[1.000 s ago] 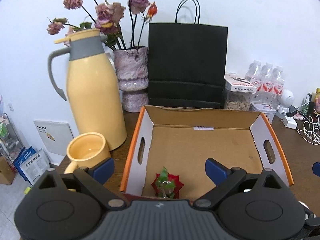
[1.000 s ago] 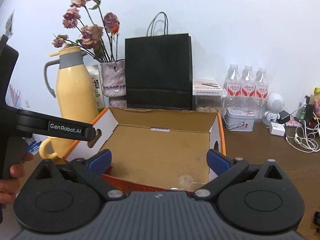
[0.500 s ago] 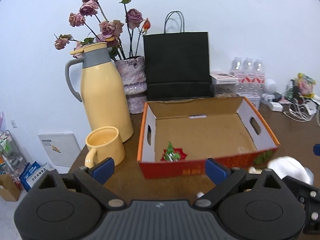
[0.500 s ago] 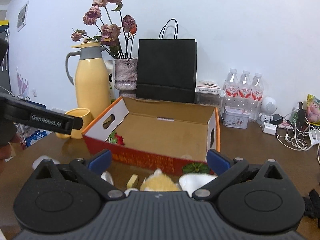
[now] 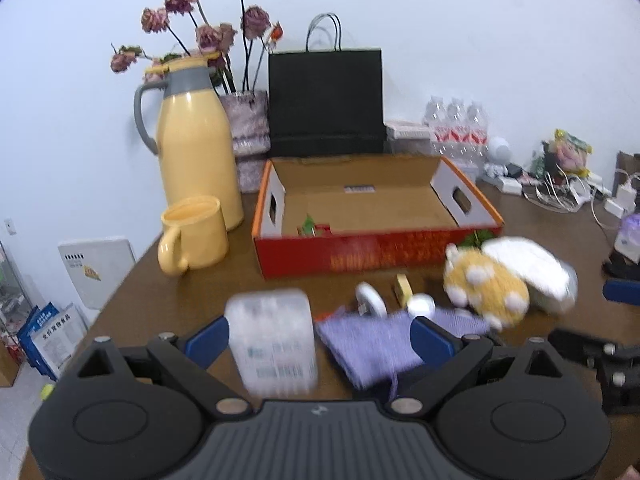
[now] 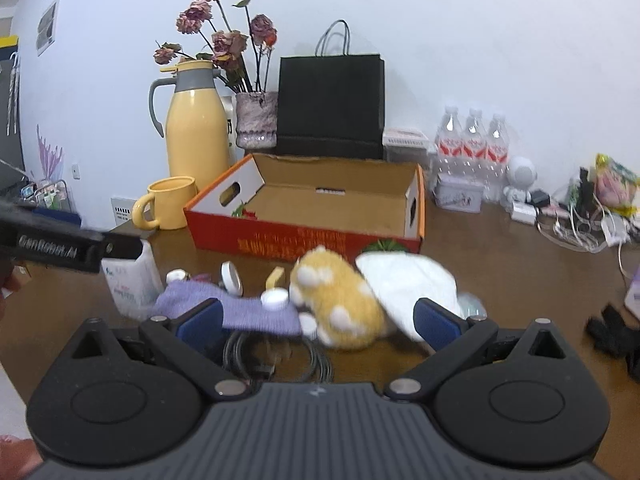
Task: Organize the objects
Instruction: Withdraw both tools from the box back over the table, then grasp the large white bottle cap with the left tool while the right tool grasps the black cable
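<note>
- Before the box (image 5: 376, 256), left gripper (image 5: 316, 338) fingers spread wide, empty, above pack (image 5: 274, 346) and cloth (image 5: 368, 344).
- Right gripper (image 6: 316, 318) fingers wide apart, empty, over plush (image 6: 336, 292).

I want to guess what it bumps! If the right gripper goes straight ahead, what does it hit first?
Probably the yellow plush toy, lying just ahead between the open fingers of the right gripper. The purple cloth sits off to its left. Depth is hard to judge.
</note>
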